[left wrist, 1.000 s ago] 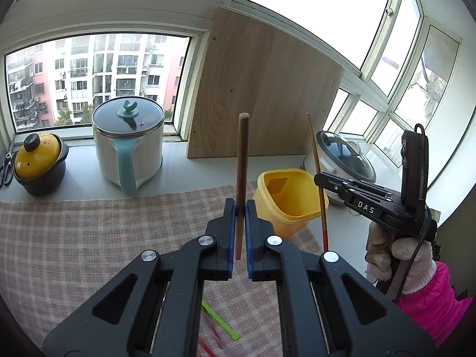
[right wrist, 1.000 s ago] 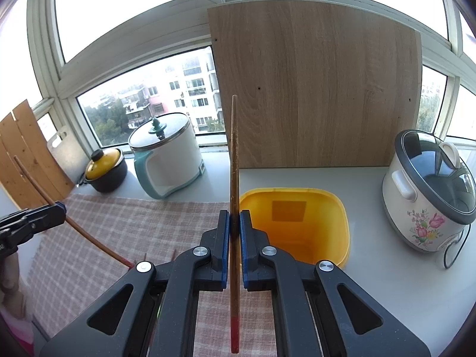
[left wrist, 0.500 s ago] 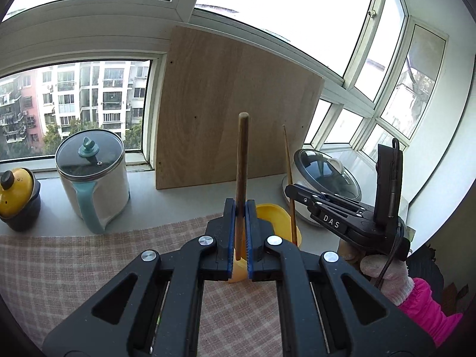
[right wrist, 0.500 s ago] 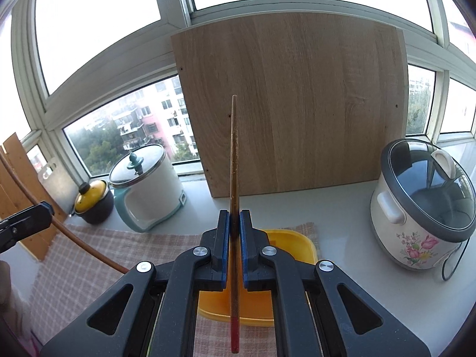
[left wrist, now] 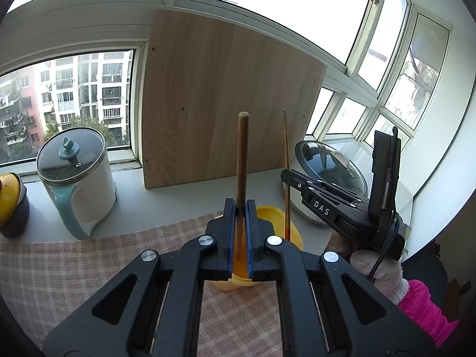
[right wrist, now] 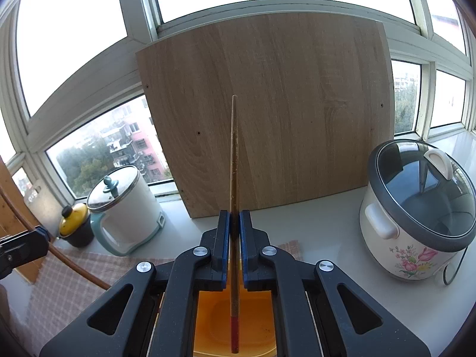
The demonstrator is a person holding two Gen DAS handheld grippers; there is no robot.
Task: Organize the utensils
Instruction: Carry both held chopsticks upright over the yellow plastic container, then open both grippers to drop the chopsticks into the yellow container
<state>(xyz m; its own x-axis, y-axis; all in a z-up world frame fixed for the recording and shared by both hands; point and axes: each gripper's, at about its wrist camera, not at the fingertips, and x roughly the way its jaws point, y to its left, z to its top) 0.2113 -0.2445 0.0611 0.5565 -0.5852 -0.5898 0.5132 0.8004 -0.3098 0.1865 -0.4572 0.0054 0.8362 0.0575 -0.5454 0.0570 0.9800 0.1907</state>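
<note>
Placement is the step in hand, by the look of it: two sticks go down into one yellow tub (left wrist: pixel 293 232). Furthest left on the sill a small yellow-lidded pot (left wrist: pixel 9 205) and a white kettle with a teal handle (left wrist: pixel 77 184) stand clear of the work, and neither should be brushed. Next comes the left hand-held gripper (left wrist: pixel 241 232), its blue pads pinched narrow on a thick wooden stick (left wrist: pixel 241 160), which stands nearly upright with its lower end over the tub's near rim. That end looks to sit close to the rim, so I would carry it a little further over the opening before letting go. Behind stands a wooden board (left wrist: pixel 220 101) leaning on the window, well apart. In the right wrist view the right hand-held gripper (right wrist: pixel 235 238) is likewise clamped tight on a thin chopstick (right wrist: pixel 234 154) whose red tip hangs inside the tub's mouth, above the orange floor. This one seems well placed; lowering it until the tip nears the bottom before the pads part should keep it from bouncing out. The two sticks stand near each other, so releasing one at a time seems wise, lest they knock. Each should be kept upright on the way down, as a tilt could catch the rim. The tub rests partly on the checked cloth (left wrist: pixel 74 267) at the edge of the worktop (right wrist: pixel 327 232) and could slide if pushed sideways. Far right, the flowered rice cooker (right wrist: pixel 416 217) sits just beside the tub; mind its cord.
</note>
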